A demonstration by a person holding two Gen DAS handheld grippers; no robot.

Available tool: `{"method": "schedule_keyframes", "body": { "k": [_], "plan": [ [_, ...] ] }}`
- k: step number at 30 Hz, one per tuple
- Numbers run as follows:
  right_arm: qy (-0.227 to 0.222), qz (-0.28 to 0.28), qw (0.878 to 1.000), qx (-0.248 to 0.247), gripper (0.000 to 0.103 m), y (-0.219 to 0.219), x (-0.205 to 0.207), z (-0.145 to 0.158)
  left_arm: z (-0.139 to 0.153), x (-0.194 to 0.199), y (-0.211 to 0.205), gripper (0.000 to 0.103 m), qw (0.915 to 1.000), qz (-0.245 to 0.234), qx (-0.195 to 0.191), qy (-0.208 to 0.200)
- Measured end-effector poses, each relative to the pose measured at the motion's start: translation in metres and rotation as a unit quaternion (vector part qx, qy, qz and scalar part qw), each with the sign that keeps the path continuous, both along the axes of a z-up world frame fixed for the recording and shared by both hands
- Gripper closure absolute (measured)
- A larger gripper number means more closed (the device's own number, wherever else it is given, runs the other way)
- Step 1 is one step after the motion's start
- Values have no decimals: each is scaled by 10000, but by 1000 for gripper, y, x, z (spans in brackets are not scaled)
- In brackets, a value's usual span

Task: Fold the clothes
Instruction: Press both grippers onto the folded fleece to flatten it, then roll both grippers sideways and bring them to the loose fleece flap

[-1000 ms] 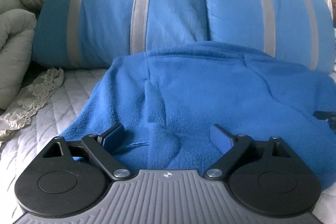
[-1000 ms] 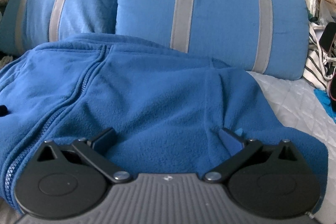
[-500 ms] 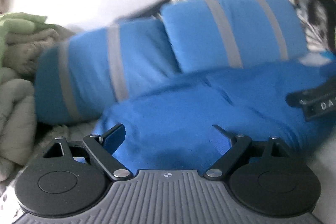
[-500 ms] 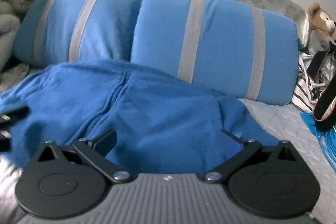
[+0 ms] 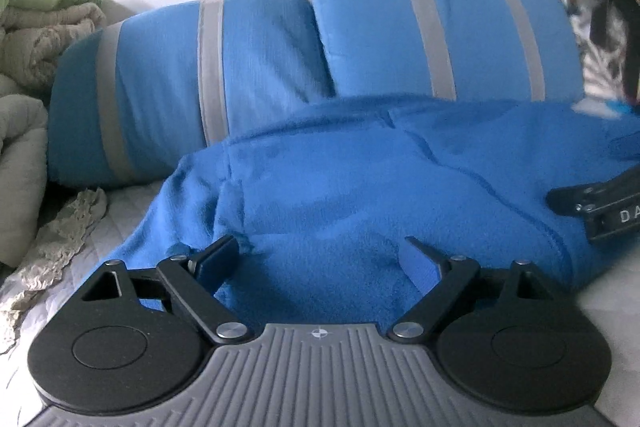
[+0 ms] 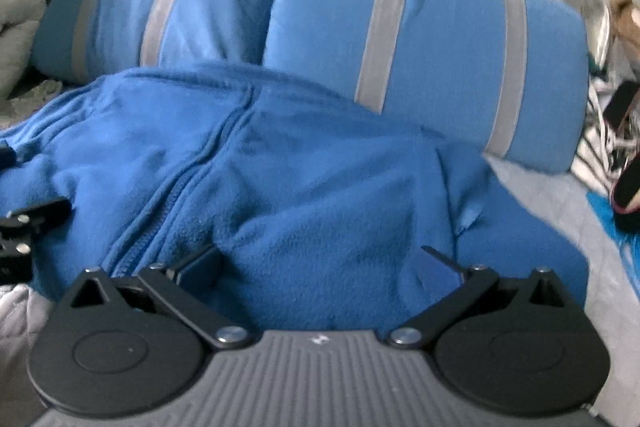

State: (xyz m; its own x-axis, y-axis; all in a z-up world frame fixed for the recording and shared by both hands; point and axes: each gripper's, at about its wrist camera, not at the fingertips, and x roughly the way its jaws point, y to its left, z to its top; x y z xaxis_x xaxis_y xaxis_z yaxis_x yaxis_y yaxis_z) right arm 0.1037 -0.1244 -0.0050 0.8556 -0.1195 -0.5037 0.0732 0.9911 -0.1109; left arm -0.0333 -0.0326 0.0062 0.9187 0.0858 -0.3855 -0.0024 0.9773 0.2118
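My left gripper (image 5: pixel 320 259) wide apart over one blue fleece jacket (image 5: pixel 360 187), my right gripper (image 6: pixel 320 263) wide too, two striped blue pillows (image 6: pixel 420 27) behind the jacket

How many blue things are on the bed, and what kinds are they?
Blue striped pillows: 2, the left pillow and the right pillow.
Blue fleece jackets: 1, the jacket.
Total: 3 blue things.
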Motion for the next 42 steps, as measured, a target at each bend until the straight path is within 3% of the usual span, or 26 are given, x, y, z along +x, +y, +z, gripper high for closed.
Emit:
{"method": "schedule_keyframes", "body": {
  "k": [4, 9, 13, 27, 33, 38, 42],
  "plan": [
    [-137, -430, 9990, 69, 1, -19, -1, 17, 13, 1, 19, 15, 9982, 535, 74, -276],
    [91, -1266, 9918, 173, 1, -49, 6, 14, 10, 18, 49, 13, 9937, 1098, -218, 61],
    [388, -1528, 9804, 1184, 2, -73, 8, -2, -6, 28, 77, 8, 9827, 1203, -1325, 474],
    [313, -1504, 9842, 877, 1, -64, 13, 4, -10, 28, 72, 5, 9845, 1183, -1253, 331],
    [681, -1522, 9817, 915, 1, -68, 24, 13, 6, 34, 77, 5, 9793, 1235, -1396, 789],
    [861, -1639, 9712, 1498, 1, -86, 29, 18, 13, 36, 83, 5, 9714, 1281, -1649, 1131],
    [762, -1376, 9802, 1206, 1, -90, 27, 17, 14, 31, 87, 6, 9736, 1130, -1639, 1119]
  ]
}}
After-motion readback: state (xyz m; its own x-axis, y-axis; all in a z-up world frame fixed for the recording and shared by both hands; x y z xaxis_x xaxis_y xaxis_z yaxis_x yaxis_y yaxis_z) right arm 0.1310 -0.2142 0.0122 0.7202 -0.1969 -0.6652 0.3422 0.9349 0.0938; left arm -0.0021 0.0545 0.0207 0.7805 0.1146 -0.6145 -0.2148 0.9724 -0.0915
